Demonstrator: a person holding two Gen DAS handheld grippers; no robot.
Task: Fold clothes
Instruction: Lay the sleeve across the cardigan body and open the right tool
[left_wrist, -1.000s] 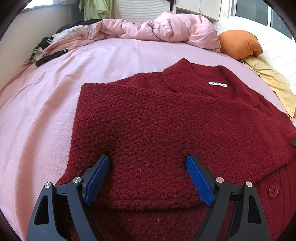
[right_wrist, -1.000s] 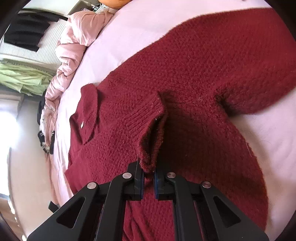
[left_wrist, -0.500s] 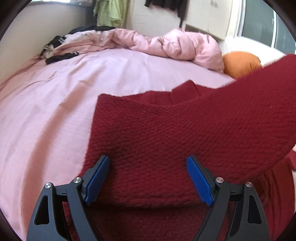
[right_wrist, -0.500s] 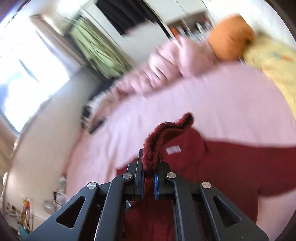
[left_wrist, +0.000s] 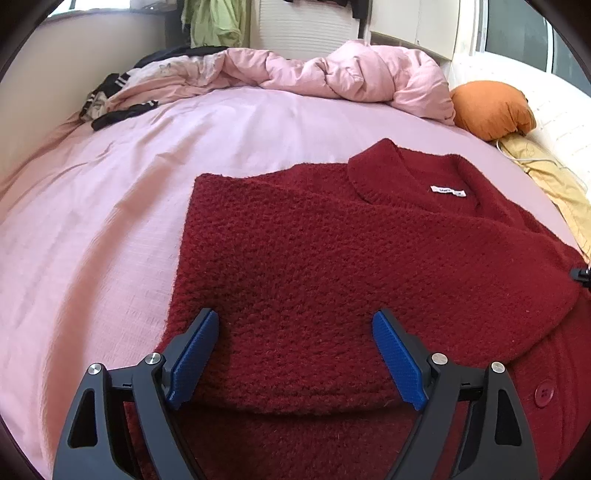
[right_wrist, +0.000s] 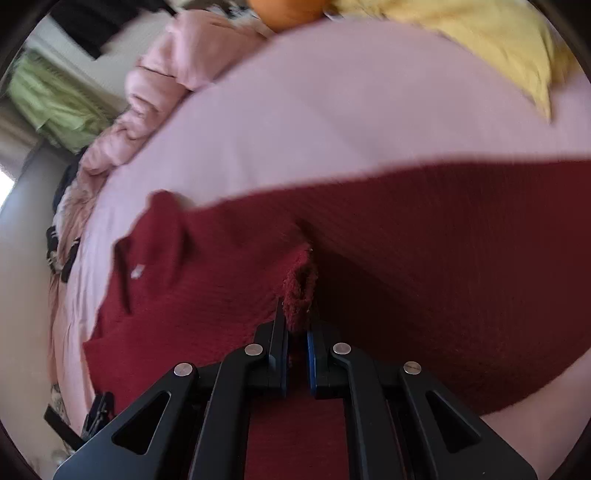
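A dark red knit cardigan (left_wrist: 332, 258) lies on the pink bed sheet (left_wrist: 110, 221), collar and white label (left_wrist: 447, 191) toward the far side, one side folded over its body. My left gripper (left_wrist: 295, 354) is open and empty, its blue pads resting low over the folded edge. My right gripper (right_wrist: 297, 332) is shut on a bunched sleeve cuff (right_wrist: 299, 291) of the cardigan (right_wrist: 443, 277), holding it over the garment's body. The tip of the right gripper (left_wrist: 581, 275) shows at the right edge of the left wrist view.
A rumpled pink duvet (left_wrist: 332, 74) lies at the far end of the bed. An orange cushion (left_wrist: 487, 107) and a yellow cloth (left_wrist: 546, 177) lie at the far right. Dark and striped clothes (left_wrist: 118, 103) lie at the far left.
My right gripper lifted the sleeve up and across, then brought it down over the cardigan's body. The sleeve no longer hangs in front of the left camera. My left gripper stayed open in place.
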